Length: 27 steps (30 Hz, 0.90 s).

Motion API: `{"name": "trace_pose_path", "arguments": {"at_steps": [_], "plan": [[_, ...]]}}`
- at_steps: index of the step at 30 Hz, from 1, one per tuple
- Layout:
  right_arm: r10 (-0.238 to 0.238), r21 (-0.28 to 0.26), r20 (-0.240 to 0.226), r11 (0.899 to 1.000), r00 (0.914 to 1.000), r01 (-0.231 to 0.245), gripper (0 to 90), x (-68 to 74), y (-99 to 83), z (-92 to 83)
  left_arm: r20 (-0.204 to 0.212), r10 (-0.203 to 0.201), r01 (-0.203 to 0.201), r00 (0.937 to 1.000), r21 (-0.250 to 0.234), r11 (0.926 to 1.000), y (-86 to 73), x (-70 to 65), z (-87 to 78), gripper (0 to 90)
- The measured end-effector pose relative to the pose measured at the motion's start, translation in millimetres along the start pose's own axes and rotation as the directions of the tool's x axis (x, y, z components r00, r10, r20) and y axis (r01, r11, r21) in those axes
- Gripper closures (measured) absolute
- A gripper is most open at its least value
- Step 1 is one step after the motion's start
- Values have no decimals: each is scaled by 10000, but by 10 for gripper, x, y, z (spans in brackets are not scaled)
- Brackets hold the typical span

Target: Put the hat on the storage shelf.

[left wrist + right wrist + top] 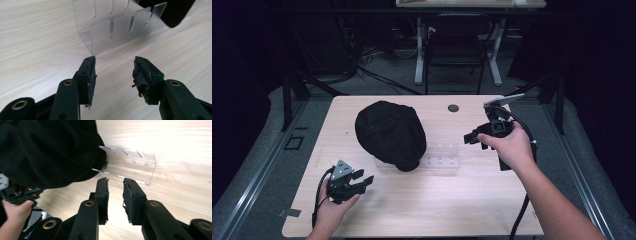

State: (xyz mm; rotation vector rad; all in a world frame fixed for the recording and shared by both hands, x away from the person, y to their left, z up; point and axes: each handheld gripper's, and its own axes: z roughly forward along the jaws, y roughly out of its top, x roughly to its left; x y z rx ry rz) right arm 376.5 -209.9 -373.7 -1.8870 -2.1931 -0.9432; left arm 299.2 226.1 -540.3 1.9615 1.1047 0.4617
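A: What are the 2 grippers doing?

B: The left gripper (362, 181) is hanging low at the near left of the table (452, 210), jaws spread, nothing between its pads (91, 75). The right gripper (470, 138) is hovering at the right, jaws parted with a narrower gap, also gripping nothing.

A: And the cap?

B: The cap (389, 132) is sitting on the clear stand (443, 156), its peak drooping over the near edge. In the right gripper view the cap (47, 150) is covering 1 end of the stand (135, 165).

A: Which step, then?

B: I am judging the cap as set on the stand and let go, with both grippers standing off. If it needs squaring, the next move is calling for a light pinch on the brim without shoving the stand.
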Motion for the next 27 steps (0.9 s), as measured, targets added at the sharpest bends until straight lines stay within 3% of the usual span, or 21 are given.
{"name": "trace_pose_path", "arguments": {"at_steps": [7,10,12,15,19,22,25,27], "plan": [[-485,32,730,9988,9962,484,723,-62,-159,145,-16,-1,1,10000,144,9999,-78,21,59,512],[-620,142,702,9980,9956,611,721,-84,-236,191,6,37,-37,10000,162,9999,-94,17,70,508],[-911,-24,1085,9958,9899,919,719,-98,-309,238,65,47,-49,10000,238,9997,-96,15,67,507],[-1044,101,1246,9945,9867,1039,715,-143,-401,306,50,142,-143,9999,282,9995,-102,6,69,501],[-846,-117,966,9962,9917,861,714,-243,-524,403,77,184,-185,9998,208,9996,-103,-5,77,491],[-911,22,1075,9958,9900,913,701,-310,-617,495,46,188,-189,9998,95,9998,-94,-15,76,462],[-1188,-423,1229,9913,9853,1248,661,-344,-755,575,470,110,-105,9988,-106,9999,-60,-29,68,428],[-1432,-973,1019,9834,9844,1531,611,-399,-872,623,871,-125,158,9961,-374,9992,-39,-40,78,415]]}}
